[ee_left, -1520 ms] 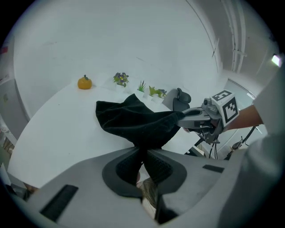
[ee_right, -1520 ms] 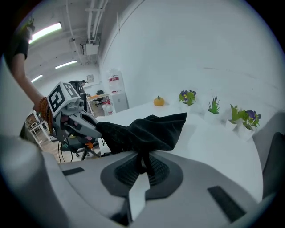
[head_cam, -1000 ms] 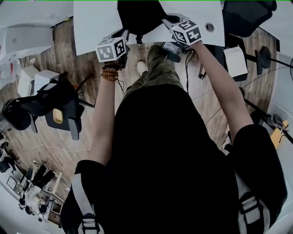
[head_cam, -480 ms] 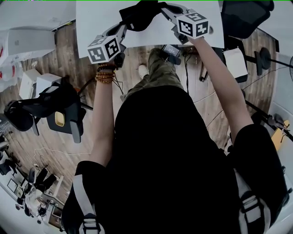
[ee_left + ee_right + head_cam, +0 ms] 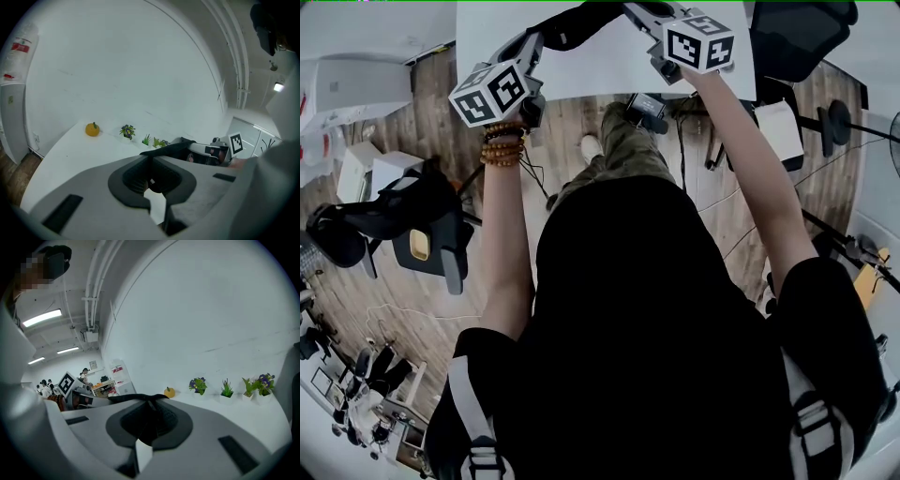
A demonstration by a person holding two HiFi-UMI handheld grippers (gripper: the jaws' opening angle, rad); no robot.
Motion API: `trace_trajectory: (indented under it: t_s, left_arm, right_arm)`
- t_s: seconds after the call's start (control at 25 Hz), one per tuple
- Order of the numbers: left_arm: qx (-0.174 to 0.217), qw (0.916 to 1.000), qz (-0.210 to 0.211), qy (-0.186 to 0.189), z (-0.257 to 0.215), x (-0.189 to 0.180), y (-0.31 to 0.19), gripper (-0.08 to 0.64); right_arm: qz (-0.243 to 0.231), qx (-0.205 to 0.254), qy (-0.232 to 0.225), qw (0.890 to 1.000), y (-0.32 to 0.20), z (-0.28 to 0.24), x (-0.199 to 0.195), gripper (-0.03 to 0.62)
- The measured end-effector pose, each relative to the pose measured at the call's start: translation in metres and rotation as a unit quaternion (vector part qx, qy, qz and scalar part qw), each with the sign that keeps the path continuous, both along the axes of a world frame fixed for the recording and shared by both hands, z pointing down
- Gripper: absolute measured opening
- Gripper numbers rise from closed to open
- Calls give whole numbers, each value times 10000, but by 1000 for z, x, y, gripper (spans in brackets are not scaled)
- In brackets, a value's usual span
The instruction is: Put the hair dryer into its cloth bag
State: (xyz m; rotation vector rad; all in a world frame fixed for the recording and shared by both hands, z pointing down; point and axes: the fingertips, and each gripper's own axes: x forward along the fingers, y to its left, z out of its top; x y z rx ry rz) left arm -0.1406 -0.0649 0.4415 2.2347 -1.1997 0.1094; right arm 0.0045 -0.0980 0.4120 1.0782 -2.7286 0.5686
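Observation:
The black cloth bag [image 5: 581, 21] hangs stretched between my two grippers, high over the white table [image 5: 591, 75] at the top of the head view. My left gripper [image 5: 536, 42] is shut on one side of the bag's edge, my right gripper [image 5: 636, 11] on the other. In the left gripper view the dark cloth [image 5: 171, 147] runs from my shut jaws [image 5: 153, 182] across to the right gripper [image 5: 220, 151]. The right gripper view shows the same cloth edge [image 5: 136, 398] pinched in its jaws [image 5: 148, 422]. No hair dryer shows in any view.
A small orange fruit-like ornament [image 5: 92, 129] and several little potted plants [image 5: 198, 385] line the table's far edge by the white wall. A black office chair [image 5: 389, 220] stands on the wooden floor at left, another chair [image 5: 806, 33] at right. Cables lie under the table.
Both grippers have risen toward the top of the head view with the bag held between them. Most of the bag now lies past the frame's upper edge.

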Motion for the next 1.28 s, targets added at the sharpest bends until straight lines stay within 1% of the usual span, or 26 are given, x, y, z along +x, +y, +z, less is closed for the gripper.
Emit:
trace_trajectory:
  t_s: [0.12, 0.24, 0.36, 0.52, 0.6, 0.68, 0.72, 0.8, 0.88, 0.92, 1.04, 1.16, 1.28]
  left_arm:
    - [102, 9999, -2, 29, -17, -2, -6, 32]
    - [57, 9999, -42, -73, -27, -5, -11, 32]
    - [46, 9999, -94, -123, -41, 0, -15, 32]
    - [308, 9995, -54, 4, -71, 6, -8, 32]
    - [368, 9993, -40, 61, -83, 7, -5, 32]
    - [469, 9989, 11, 15, -96, 9, 0, 32]
    - [583, 9983, 40, -54, -102, 10, 2, 32]
    - [718, 9971, 54, -263, -103, 8, 1, 31]
    - [672, 9966, 3, -468, -97, 6, 0, 31]
    - [653, 9965, -22, -525, -96, 7, 3, 31]
    - [700, 9964, 25, -483, -97, 9, 10, 31]
    - [690, 9965, 100, -458, -98, 9, 13, 31]
    - [643, 9976, 87, -234, -101, 9, 14, 31]
  right_arm:
    - [37, -2, -85, 10000, 0, -13, 0, 32]
    - [7, 69, -75, 9999, 3, -24, -1, 32]
    - [20, 141, -147, 9998, 6, -37, 5, 32]
    - [112, 298, -377, 9988, 15, -62, 12, 32]
    - [139, 360, -430, 9983, 22, -72, 13, 32]
    - [150, 368, -481, 9981, 30, -82, 13, 32]
    - [133, 447, -445, 9979, 35, -87, 13, 32]
    - [115, 606, -151, 9980, 40, -89, 17, 32]
    - [158, 533, 86, 9984, 40, -82, 17, 32]
    - [205, 464, 78, 9987, 42, -79, 17, 32]
    - [330, 292, -132, 9989, 46, -77, 21, 32]
    - [364, 282, -89, 9989, 50, -79, 22, 32]
    - [353, 314, -60, 9989, 55, -83, 21, 32]
